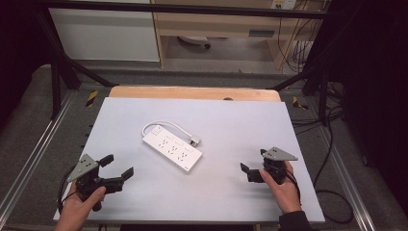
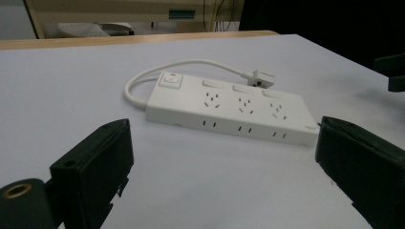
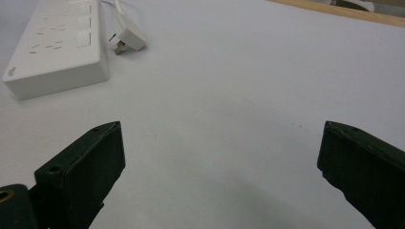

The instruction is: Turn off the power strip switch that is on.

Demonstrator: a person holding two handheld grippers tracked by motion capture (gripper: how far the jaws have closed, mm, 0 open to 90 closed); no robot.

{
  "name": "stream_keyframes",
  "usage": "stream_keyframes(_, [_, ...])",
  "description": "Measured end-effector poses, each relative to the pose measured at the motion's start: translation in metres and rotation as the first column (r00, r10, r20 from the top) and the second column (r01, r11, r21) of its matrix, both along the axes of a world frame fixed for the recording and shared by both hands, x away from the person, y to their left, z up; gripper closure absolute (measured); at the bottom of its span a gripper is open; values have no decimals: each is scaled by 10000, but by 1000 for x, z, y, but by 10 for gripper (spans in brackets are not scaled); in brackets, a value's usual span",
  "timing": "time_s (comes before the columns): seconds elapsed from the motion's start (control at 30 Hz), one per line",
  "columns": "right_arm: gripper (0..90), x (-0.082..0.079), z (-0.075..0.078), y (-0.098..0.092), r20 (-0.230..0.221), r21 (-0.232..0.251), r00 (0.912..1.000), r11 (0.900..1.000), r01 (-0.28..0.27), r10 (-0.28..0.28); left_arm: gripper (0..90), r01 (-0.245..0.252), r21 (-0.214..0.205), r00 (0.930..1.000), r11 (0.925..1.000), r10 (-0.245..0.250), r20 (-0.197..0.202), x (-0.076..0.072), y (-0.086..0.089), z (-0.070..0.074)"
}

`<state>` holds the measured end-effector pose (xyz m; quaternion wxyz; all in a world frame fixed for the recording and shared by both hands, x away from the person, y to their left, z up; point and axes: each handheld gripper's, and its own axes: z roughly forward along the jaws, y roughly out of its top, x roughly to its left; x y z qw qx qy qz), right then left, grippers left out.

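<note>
A white power strip (image 1: pixel 172 146) lies flat near the middle of the pale grey table (image 1: pixel 231 192), set at a slant so that its switch end points toward the far left and its other end toward the near right. Its short white cord (image 1: pixel 168 124) loops out from the switch end, curves along the far side of the strip and ends in a white plug (image 1: pixel 194 141) that rests on the table just beside the strip's far edge. In the left gripper view the strip shows a large switch with a red mark at one end, then three groups of sockets along its top and more slots along its near side. The left gripper (image 1: pixel 118 168) is held in the person's left hand (image 1: pixel 84 202) over the near left part of the table, its jaws spread wide and holding nothing, pointed toward the strip and well apart from it. The right gripper (image 1: pixel 254 165) is held in the right hand (image 1: pixel 281 185) over the near right part of the table, likewise with its jaws wide apart and empty; whether either gripper touches the table surface is hard to tell from these angles. In the right gripper view the strip's near end and the plug sit at the upper left, away from the jaws.
</note>
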<state>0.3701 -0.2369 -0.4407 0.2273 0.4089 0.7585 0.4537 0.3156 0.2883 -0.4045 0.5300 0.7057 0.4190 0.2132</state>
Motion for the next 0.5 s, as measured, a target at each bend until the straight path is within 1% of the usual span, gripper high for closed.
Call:
stream_keyframes(0.03, [26,0,0,1,3,17,9999,9999,-114,114,56,-31,29,10000,10000,31,-70,2,-2,1])
stream_keyframes(0.1, [26,0,0,2,-22,46,9999,9999,-166,166,57,-44,124,9998,9999,47,-211,5,-5,3])
stream_keyframes(0.13, [26,1,-1,4,-11,-62,9996,9996,-292,292,57,-8,176,9997,9998,12,-264,9,-8,6])
stream_keyframes(0.17, [26,1,-1,4,-11,-62,9996,9996,-292,292,57,-8,176,9997,9998,12,-264,9,-8,6])
stream_keyframes(0.2, [25,1,-1,6,-34,-40,9993,9993,-382,381,57,47,291,9997,9996,-40,-259,11,-9,7])
stream_keyframes(0.27, [25,0,0,6,-18,-71,9991,9990,-431,431,57,123,357,9997,9993,-116,-218,14,-12,11])
stream_keyframes(0.3, [25,-1,0,6,-16,-61,9990,9990,-443,442,57,143,351,9997,9993,-136,-214,19,-15,15])
stream_keyframes(0.33, [25,-1,0,6,-8,-94,9989,9989,-462,462,57,143,351,9997,9993,-136,-214,19,-15,15])
stream_keyframes(0.4, [25,-1,0,5,22,-82,9990,9990,-438,438,58,-94,305,9997,9995,101,-231,23,-17,18])
stream_keyframes(0.43, [25,-1,0,5,22,-82,9990,9990,-438,438,58,-23,273,9996,9996,31,-267,25,-18,19])
stream_keyframes(0.47, [28,-1,1,5,-8,43,9993,9993,-384,384,64,85,263,9996,9996,-78,-286,27,-20,20])
stream_keyframes(0.5, [29,-1,1,4,-7,64,9993,9993,-361,361,67,111,230,9995,9997,-104,-289,29,-22,22])
